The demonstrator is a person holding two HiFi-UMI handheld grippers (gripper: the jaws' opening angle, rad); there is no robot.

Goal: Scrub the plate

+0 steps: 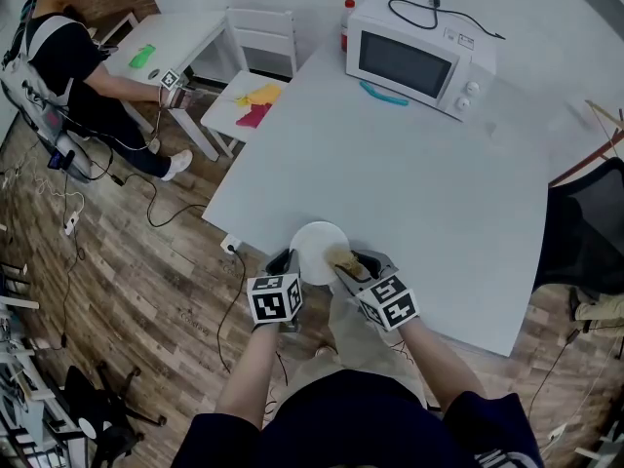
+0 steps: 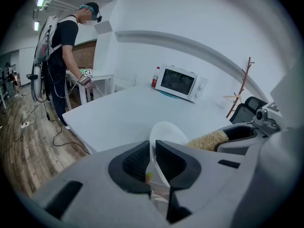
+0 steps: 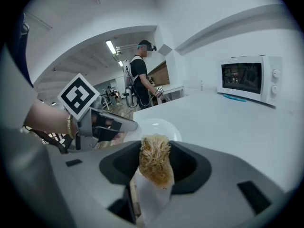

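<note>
**Plate pinned at the table's edge, scrub pad on it**

The white plate is at the 6 o'clock edge of the big white table, right in front of the person. Its near rim pokes out past the tabletop. I cannot tell whether it rests flat on the table or is being held just off it.

The left gripper comes in at the plate's 8 o'clock side. Its jaws are nearly together and clamped on the rim, with the plate edge-on between the pads.

The right gripper comes in from 4 o'clock, clenched on a tan, fibrous scrub pad. The pad sticks out past the jaws and lies over the plate's 4 o'clock part. I cannot make out how firmly it bears on the surface.

Farther out, a white microwave stands at the table's far end, at about 1 o'clock from the plate. A teal strip lies just in front of it, and a red-capped bottle stands at its left corner.

At 11 o'clock, off the table, a small white stand carries yellow and pink cloths. Beyond it, at 10 o'clock, a second person works at another white table. A dark chair sits at 3 o'clock, and cables trail over the wooden floor.
</note>
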